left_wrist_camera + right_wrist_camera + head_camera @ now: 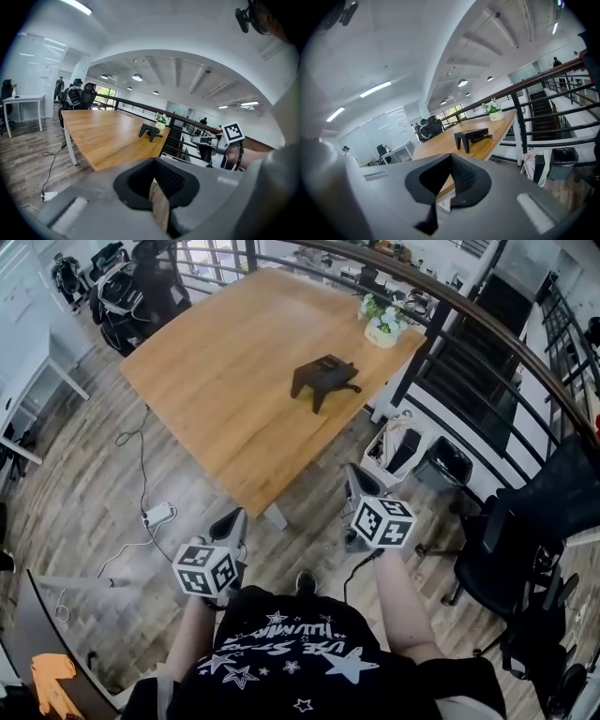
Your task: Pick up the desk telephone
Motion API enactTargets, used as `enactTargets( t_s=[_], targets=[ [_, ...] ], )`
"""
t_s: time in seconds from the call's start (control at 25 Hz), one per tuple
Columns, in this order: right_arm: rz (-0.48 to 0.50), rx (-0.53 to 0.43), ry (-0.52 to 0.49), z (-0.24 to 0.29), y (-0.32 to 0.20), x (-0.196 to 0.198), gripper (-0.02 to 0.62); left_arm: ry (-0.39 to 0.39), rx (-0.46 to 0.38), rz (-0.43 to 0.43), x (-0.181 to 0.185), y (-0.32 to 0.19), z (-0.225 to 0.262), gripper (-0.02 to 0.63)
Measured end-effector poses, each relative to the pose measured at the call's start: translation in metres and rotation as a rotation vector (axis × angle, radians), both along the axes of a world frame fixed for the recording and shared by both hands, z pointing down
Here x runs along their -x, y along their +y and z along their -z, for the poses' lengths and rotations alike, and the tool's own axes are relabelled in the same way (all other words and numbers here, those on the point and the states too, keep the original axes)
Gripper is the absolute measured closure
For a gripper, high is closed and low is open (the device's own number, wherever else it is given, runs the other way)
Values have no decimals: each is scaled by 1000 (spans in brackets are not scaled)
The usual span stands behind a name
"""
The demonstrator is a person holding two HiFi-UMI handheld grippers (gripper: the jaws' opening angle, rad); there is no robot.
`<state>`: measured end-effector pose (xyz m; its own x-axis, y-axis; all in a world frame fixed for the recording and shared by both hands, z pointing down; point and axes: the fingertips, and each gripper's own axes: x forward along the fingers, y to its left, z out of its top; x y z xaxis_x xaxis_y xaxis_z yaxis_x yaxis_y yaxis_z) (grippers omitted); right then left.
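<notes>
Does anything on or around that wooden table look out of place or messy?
Nothing spilled or damaged. The desk telephone stands on the wooden table near a potted plant at its corner. The only untidy thing: a power strip with loose cables on the floor beside the table.

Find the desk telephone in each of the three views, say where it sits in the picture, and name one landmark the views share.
Head view: desk telephone upper centre, on the far right part of the wooden table.
Left gripper view: desk telephone at centre, small, at the table's far end.
Right gripper view: desk telephone just right of centre, near the table's edge.
Shared landmark: potted plant, just beyond it in all three.
</notes>
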<state>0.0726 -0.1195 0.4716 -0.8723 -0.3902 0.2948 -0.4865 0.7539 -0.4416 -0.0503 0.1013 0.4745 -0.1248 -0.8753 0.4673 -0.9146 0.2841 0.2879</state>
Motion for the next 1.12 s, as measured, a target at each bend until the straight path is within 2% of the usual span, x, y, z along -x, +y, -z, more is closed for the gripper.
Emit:
enactTargets(
  t_s=[0.16,0.4,0.64,0.92,1.12],
  targets=[
    [-5,21,0,-8,-7,3,594,9,18,-9,3,-7,-6,604],
    [-35,25,13,-12,-13,8,594,59,37,-11,31,-27,-15,604],
    [-148,17,11,-3,-41,15,594,196,-15,-131,59,-85,-13,604],
    [-292,35,0,-4,-73,39,594,267,16,-233,104,-144,-17,604],
    [-366,33,10,-3,-80,52,593,331,40,-315,119,-173,-25,604]
  ],
)
